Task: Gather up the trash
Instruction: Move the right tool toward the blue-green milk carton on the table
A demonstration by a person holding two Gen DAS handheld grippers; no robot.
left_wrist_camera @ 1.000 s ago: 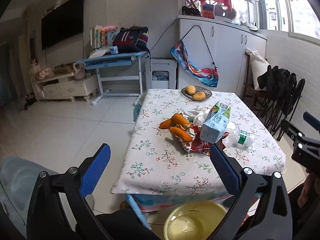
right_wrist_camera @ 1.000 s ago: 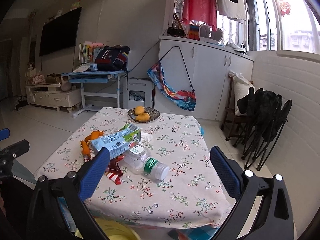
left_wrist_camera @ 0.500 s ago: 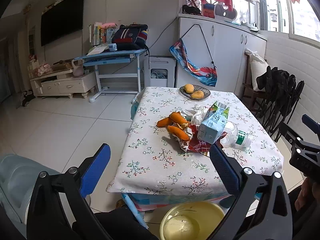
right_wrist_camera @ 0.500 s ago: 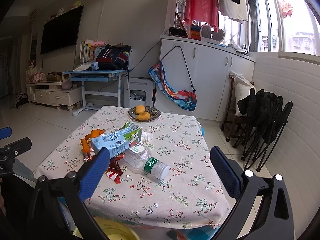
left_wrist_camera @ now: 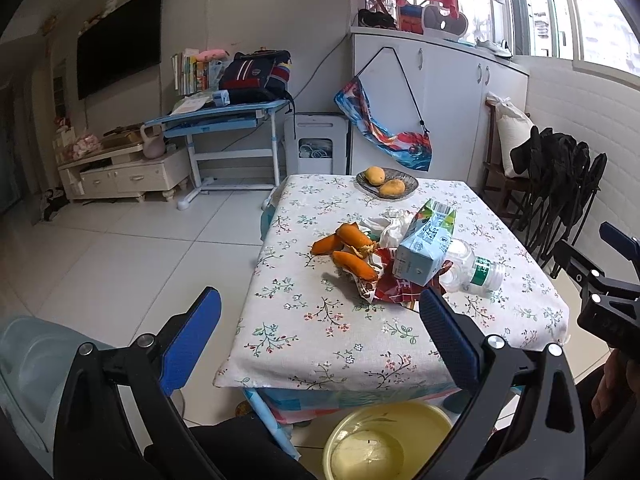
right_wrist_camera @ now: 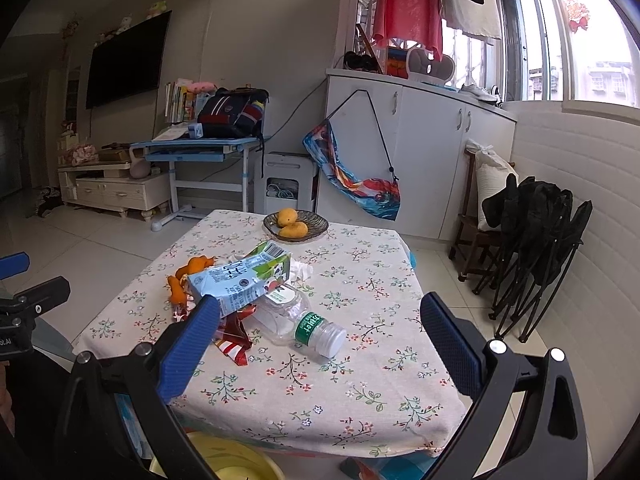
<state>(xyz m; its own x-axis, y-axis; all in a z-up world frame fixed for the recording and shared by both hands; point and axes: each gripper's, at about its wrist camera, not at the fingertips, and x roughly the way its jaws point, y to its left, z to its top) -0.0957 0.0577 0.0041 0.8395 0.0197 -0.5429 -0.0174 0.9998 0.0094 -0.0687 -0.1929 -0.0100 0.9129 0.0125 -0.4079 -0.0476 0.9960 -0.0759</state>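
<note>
Your left tongs (left_wrist_camera: pixel 320 332) hang wide apart with nothing between the blue pads, held short of the near edge of the desk with the floral cloth (left_wrist_camera: pixel 320 332). Your right tongs (right_wrist_camera: pixel 320 342) are spread just as wide and hold nothing; they sit off the desk's near right side.

The trash lies in one heap around the middle of the desk. A light-blue and green drink carton (left_wrist_camera: pixel 426 246) leans tilted on top of a crumpled red and white wrapper (left_wrist_camera: pixel 394 294). Just to the right of the carton, touching it, a clear plastic bottle with a green label (right_wrist_camera: pixel 298 318) lies on its side, its neck pointing toward the near right. To the left of the carton are orange peel pieces (left_wrist_camera: pixel 352 250), and behind it a crumpled white tissue (left_wrist_camera: pixel 386 222).

At the far end of the desk, well apart from the heap, a dark woven plate (left_wrist_camera: pixel 408 188) carries two yellow mangoes (left_wrist_camera: pixel 384 182). A yellow plastic basin (left_wrist_camera: pixel 386 440) stands on the floor below the desk's near edge, between your two tongs.
</note>
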